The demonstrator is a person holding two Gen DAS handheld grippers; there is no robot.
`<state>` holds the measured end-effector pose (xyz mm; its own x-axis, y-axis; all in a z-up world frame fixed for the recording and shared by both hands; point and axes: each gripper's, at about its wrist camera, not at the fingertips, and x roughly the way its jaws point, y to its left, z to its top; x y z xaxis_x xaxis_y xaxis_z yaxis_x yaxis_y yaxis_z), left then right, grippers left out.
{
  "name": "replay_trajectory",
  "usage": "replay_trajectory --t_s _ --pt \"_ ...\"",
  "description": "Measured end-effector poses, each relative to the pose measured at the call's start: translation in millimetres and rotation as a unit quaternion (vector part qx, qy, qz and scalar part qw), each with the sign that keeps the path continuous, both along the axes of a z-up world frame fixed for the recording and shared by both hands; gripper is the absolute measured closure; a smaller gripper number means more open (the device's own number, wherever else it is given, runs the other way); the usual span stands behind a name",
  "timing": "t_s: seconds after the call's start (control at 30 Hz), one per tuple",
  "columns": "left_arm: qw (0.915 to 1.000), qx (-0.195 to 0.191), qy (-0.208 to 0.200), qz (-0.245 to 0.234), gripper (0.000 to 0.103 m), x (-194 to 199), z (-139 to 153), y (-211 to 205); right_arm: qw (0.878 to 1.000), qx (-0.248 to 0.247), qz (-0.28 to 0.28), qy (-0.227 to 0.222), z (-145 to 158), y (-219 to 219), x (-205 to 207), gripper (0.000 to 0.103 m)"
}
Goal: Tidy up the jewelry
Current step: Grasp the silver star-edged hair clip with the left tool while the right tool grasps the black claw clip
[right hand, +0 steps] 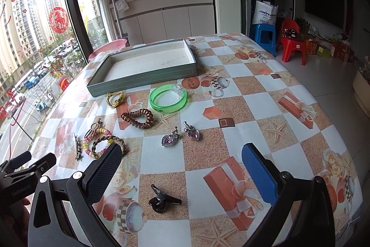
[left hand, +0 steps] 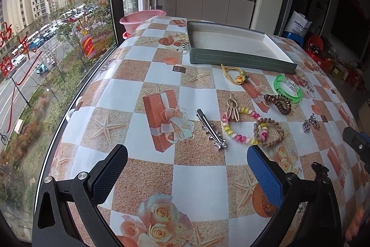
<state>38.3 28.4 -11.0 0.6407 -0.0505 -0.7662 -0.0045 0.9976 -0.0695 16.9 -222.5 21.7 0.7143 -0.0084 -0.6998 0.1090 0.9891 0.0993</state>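
A grey-green shallow box point(left hand: 240, 59) point(right hand: 143, 79) stands empty at the far side of the table. In front of it lie a yellow hair tie point(left hand: 233, 73) point(right hand: 115, 98), a green bangle point(left hand: 288, 89) point(right hand: 167, 98), a brown spiral tie point(left hand: 277, 102) point(right hand: 137, 118), a beaded bracelet point(left hand: 233, 129), a braided ring point(left hand: 269, 133) point(right hand: 108, 146), a silver star clip point(left hand: 211, 129) point(right hand: 77, 149), two heart earrings point(right hand: 180, 134) point(left hand: 311, 123) and a black claw clip point(right hand: 163, 197). My left gripper point(left hand: 187, 166) is open and empty, just short of the star clip. My right gripper point(right hand: 181, 164) is open and empty above the claw clip.
A pink basin point(left hand: 141, 20) sits beyond the table's far left edge by the window. A blue stool point(right hand: 264, 36) and a red chair point(right hand: 292, 41) stand on the floor to the right. The left gripper shows at the left edge of the right wrist view point(right hand: 25, 168).
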Motion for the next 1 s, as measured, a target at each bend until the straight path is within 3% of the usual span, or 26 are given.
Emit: replay_trajectory --t_s 0.27,0.8,0.97,1.0 --pt "0.9978 0.002 0.066 -0.003 0.0 31 -23 5 0.998 -0.001 0.024 0.066 -26 -3 -6 0.0" --pt "0.996 0.03 0.079 -0.026 0.0 60 -37 -14 0.991 -0.021 0.058 0.115 -55 25 9 0.0" --pt "0.995 0.047 0.074 -0.047 0.012 61 -36 -21 0.989 -0.028 0.072 0.127 -60 29 13 0.01" --pt "0.9949 0.047 0.072 -0.052 0.019 61 -35 -23 0.988 -0.032 0.076 0.129 -61 30 13 0.012"
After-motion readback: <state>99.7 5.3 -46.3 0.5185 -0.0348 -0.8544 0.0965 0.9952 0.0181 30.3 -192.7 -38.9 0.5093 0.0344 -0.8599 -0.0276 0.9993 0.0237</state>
